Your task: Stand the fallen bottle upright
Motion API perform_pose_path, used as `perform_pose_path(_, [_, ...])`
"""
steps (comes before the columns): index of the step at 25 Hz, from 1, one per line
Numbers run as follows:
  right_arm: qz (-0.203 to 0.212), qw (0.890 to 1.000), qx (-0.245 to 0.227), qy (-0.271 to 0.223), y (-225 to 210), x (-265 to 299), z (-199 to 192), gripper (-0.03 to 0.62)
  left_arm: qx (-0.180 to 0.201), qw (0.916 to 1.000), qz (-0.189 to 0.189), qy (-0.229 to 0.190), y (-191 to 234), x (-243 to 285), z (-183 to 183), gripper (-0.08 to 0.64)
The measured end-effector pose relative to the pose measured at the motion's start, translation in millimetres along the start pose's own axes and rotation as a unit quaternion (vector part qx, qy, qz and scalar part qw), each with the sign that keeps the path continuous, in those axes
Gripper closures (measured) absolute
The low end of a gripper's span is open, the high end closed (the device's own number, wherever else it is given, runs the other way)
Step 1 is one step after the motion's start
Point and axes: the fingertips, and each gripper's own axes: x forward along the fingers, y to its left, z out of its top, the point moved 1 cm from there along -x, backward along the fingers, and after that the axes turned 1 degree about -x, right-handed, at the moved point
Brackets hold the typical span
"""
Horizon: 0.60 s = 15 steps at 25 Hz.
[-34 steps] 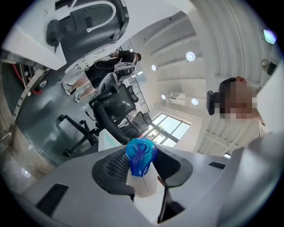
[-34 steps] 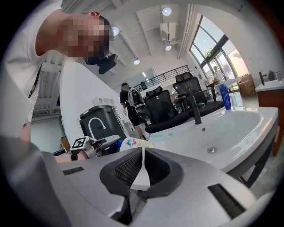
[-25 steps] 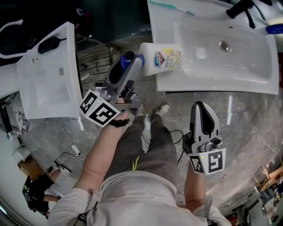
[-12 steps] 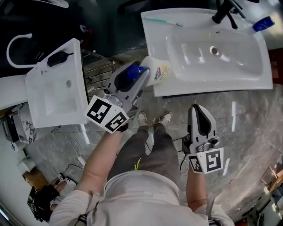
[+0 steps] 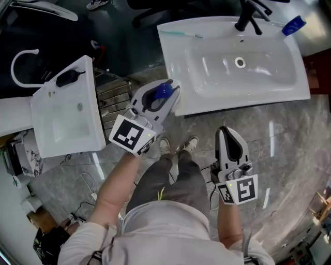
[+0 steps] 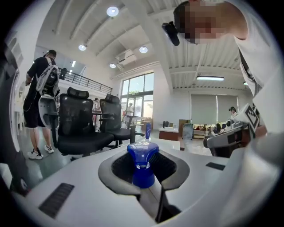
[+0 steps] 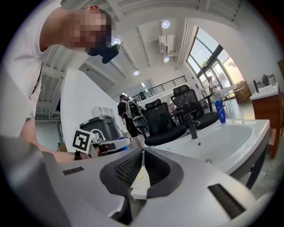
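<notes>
- Since the earlier frames the left tool [image 5: 165,96] has rolled over and risen. The bottle [image 6: 143,165], which lay on its side across the front left corner of the counter [image 5: 289,89], now points its blue cap [image 5: 161,92] upward.
- The left tool's jaws have just been closing further. They are clamped on the bottle's neck just under the cap, which stands upright between the two pads in the left gripper view.
- From the head view the bottle's body is hidden under the tool. Whether its base touches the counter cannot be told. It sits just at the counter's front left corner.
- The right tool [image 5: 228,135] hangs over the floor [image 5: 289,134], well apart from the counter's front edge. Its jaws are pressed together with nothing gripped.
- On the counter a toothbrush [image 5: 181,33] lies along the back left edge. A black tap [image 5: 247,15] stands at the back edge, and a blue container [image 5: 293,24] sits at the back right corner.
- A second basin [image 5: 62,111] stands well to the left.
- Black office chairs [image 6: 84,119] show beyond the bottle in the left gripper view.
</notes>
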Motion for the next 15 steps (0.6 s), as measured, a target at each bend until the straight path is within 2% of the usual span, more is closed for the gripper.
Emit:
perform_pose_path(5, [-0.008, 1.000, -0.001, 0.003, -3.3, -9.7, -1.2, 0.549, 0.076, 0.9967, -0.026, -0.014, -17.1, 13.2, 0.3, 0.470])
perform_pose_path(15, [-0.015, 1.000, -0.005, 0.001, -5.7, -18.4, 3.1, 0.548, 0.036, 0.9985, -0.027, -0.030, -14.2, 30.8, -4.5, 0.469])
